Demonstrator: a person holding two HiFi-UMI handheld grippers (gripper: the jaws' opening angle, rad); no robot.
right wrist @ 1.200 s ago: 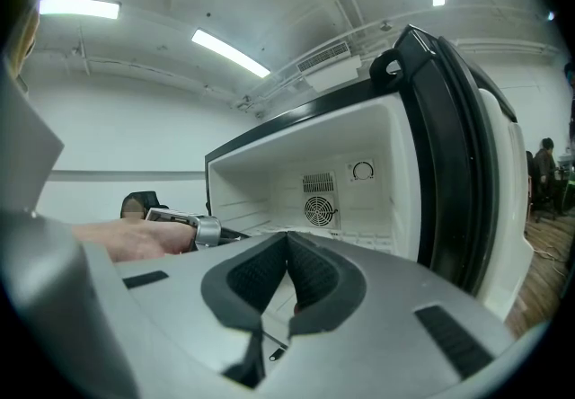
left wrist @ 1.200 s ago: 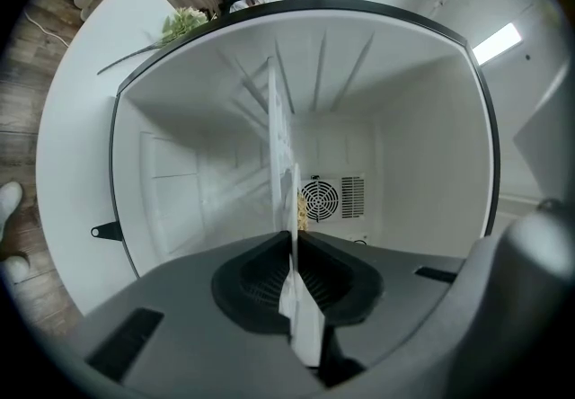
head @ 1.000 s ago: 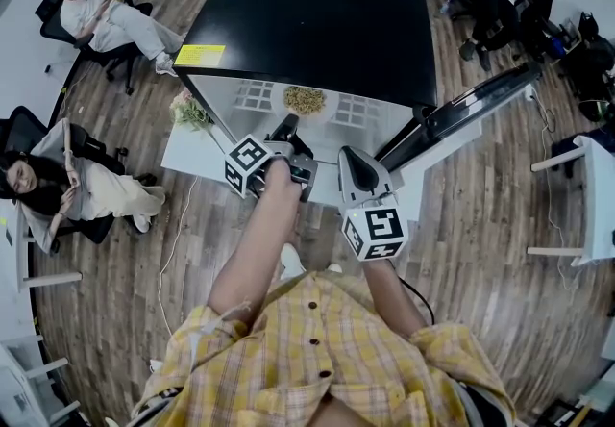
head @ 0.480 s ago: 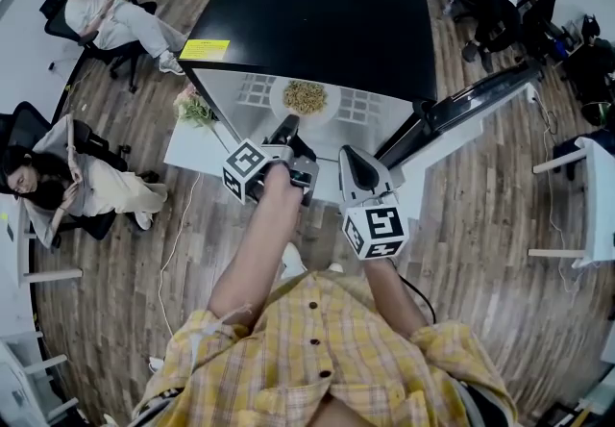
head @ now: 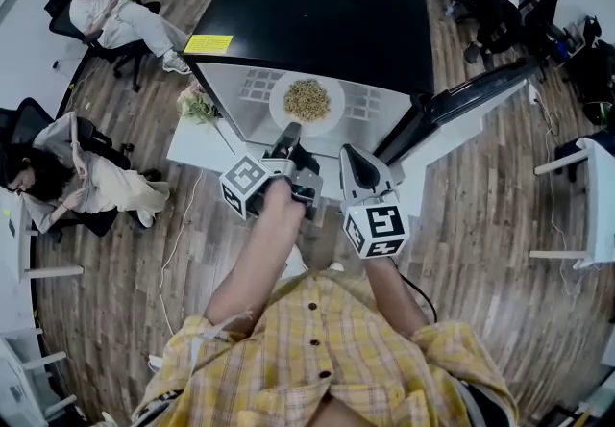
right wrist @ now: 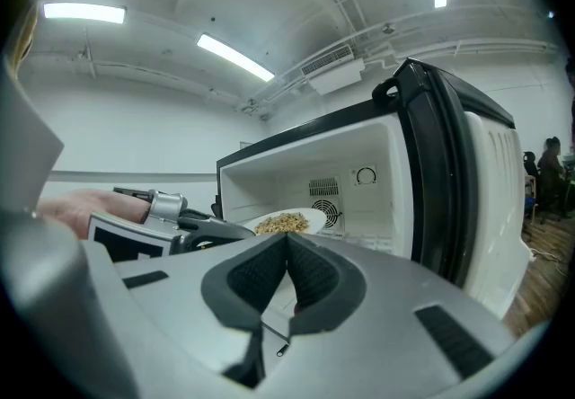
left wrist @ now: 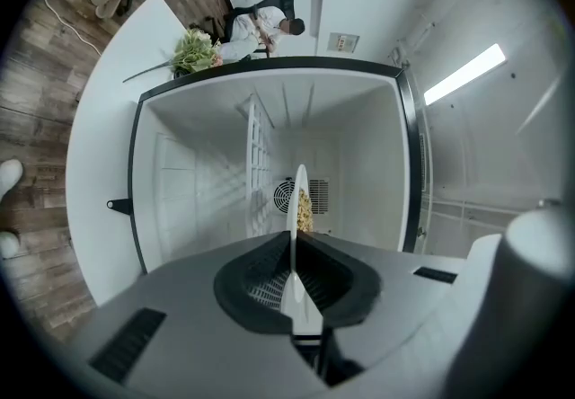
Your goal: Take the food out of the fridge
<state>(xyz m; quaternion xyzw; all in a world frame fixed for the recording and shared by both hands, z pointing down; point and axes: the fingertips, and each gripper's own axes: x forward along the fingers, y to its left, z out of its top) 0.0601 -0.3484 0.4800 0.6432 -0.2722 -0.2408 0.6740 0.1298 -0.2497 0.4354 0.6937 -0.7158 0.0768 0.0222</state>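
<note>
Clamped left gripper (head: 288, 135) tight on near rim of white plate (head: 281, 88); pads shut on the thin rim, plate seen edge-on in left gripper view. Held plate level at mouth of open fridge (head: 317, 21), just outside its black top edge. Carried heap of food (head: 307, 98), noodle-like, on plate's middle, just beyond left jaw tips on far side. Kept right gripper (head: 350, 156) pressed together on nothing, just right of left one, near plate's right rim but apart from it. Pointed both toward fridge cavity. Found door (head: 471, 108) swung open at right. Spotted greens (head: 195, 108) on white surface (head: 192, 151) left of fridge, seated people (head: 96, 187) further left.
</note>
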